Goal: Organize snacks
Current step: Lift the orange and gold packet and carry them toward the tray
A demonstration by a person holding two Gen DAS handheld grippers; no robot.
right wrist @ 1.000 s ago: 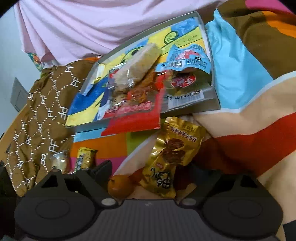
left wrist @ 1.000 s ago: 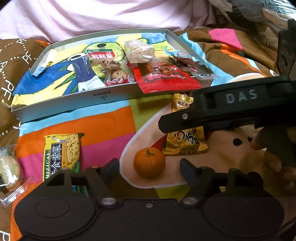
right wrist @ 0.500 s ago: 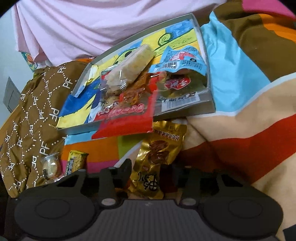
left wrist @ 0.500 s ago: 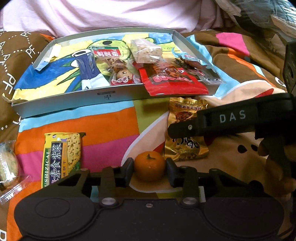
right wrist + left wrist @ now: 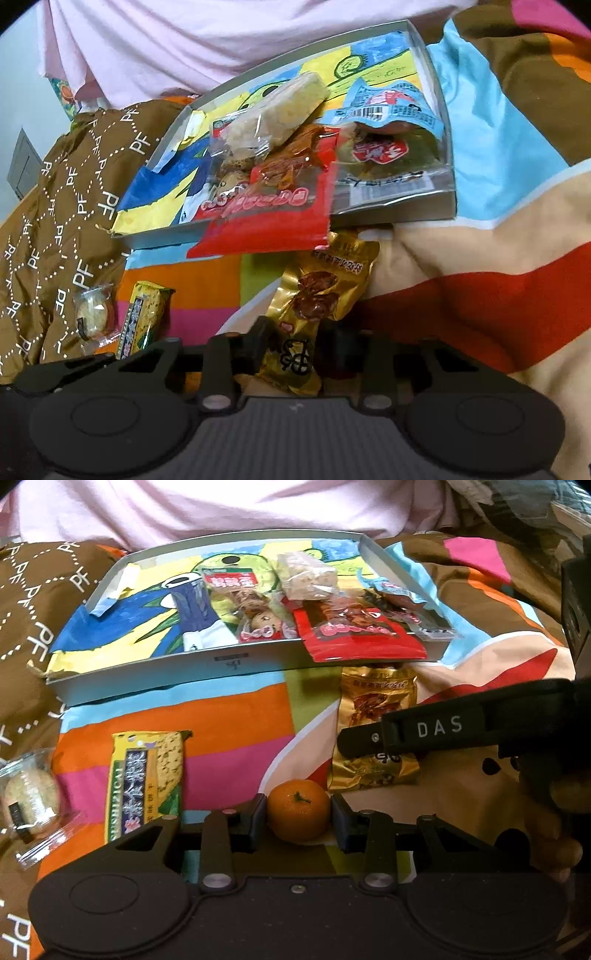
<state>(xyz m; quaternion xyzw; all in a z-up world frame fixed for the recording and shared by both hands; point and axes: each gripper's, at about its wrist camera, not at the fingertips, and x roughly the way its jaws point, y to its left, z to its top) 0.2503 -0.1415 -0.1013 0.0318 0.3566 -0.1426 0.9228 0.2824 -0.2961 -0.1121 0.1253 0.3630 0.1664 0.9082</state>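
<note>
- Left tongs (image 5: pixel 298 821): we see both pads pressed against the sides of the mandarin (image 5: pixel 298 815), which sits on the bedspread (image 5: pixel 229 716) with its stalk up. The jaws have just been closing, with the fruit between them.
- Right tongs (image 5: pixel 298 350): we see them pinching the near end of the gold snack packet (image 5: pixel 317 306); these jaws too have just been closing, on the foil.
- Long axis: the packet runs away from the right tongs toward the tray (image 5: pixel 147 681), its far end just below the overhanging red packet (image 5: pixel 266 221).
- Deciding relation: the tray lies straight ahead of both tongs; we judge the right pair nearer its crowded right end and the left pair facing its bare left half.
- Left on the bedspread: the yellow cracker packet (image 5: pixel 147 779) and the clear-wrapped biscuit (image 5: pixel 29 805), nearer the left hand.
</note>
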